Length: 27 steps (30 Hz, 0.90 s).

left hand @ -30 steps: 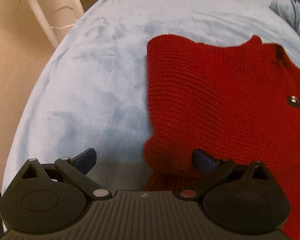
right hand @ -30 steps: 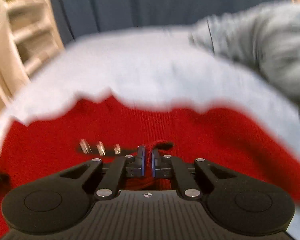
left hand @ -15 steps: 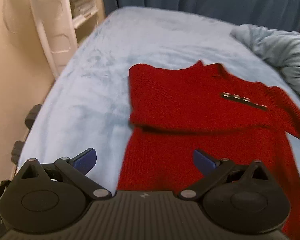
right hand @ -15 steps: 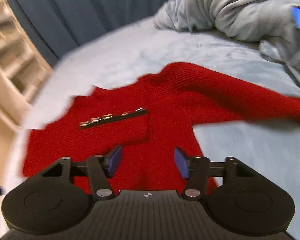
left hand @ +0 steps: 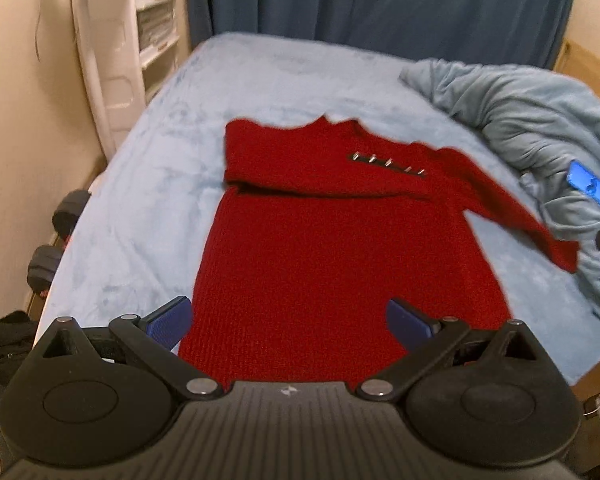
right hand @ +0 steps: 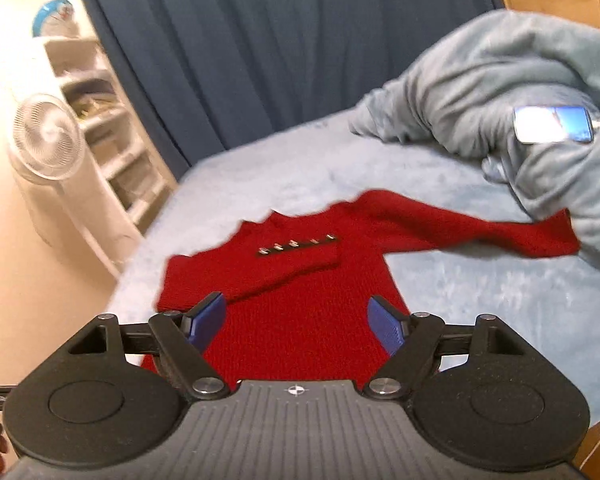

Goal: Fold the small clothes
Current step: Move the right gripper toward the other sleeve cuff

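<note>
A deep red rib-knit sweater (left hand: pixel 340 264) with a dark strip of silver studs (left hand: pixel 388 163) lies on a pale blue fleecy bed cover (left hand: pixel 172 168). Behind hang navy curtains (left hand: pixel 380 4); the rumpled blanket (right hand: pixel 500 92) looks grey-blue, though blurred.

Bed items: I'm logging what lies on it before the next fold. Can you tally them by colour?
Red: 1, the red knitted sweater with one sleeve folded across its chest
Grey-blue: 1, the rumpled grey-blue blanket
Bright blue: 1, the phone with a lit blue screen on that blanket
Total: 3
</note>
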{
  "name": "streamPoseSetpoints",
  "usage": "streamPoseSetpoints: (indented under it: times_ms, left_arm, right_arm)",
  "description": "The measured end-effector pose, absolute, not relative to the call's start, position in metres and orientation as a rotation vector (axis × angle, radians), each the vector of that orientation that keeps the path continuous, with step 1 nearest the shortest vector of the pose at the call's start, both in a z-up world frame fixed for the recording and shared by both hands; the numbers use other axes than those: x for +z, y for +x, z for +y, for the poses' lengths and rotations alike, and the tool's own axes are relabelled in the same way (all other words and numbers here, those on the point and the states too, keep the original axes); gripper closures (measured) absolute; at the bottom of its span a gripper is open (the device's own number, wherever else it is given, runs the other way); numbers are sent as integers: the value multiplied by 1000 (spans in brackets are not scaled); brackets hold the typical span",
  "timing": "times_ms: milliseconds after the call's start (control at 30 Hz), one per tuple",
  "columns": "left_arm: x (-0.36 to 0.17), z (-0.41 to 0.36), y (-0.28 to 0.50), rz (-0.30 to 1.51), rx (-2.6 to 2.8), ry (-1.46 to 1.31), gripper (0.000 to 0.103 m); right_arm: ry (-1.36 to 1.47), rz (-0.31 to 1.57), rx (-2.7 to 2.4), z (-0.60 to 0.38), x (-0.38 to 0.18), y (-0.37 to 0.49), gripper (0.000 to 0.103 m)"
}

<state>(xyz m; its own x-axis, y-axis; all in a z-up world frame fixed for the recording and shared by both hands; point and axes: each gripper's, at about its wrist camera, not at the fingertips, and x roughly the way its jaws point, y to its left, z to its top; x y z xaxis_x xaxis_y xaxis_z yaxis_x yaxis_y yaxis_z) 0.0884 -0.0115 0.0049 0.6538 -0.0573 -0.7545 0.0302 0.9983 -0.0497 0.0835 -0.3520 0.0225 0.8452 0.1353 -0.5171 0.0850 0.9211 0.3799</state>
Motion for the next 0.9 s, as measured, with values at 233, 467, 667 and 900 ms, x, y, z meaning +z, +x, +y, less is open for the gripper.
streamPoseSetpoints:
  times_ms: [233,467,667,900]
  left_arm:
    - [38,-12,48,741,-58,-50,0]
    - [55,-6,23,683,-41,-48,0]
    - [53,-3,19,704,-24,-59,0]
    - [46,-7,29,727,-16,-47,0]
  right_arm:
    - [362,566,73,-334,42,39,22]
    - [343,513,93,-318,50,13,22]
    - [367,540,97,-322,41,10,22]
    - [395,563,78,-333,28,13,22]
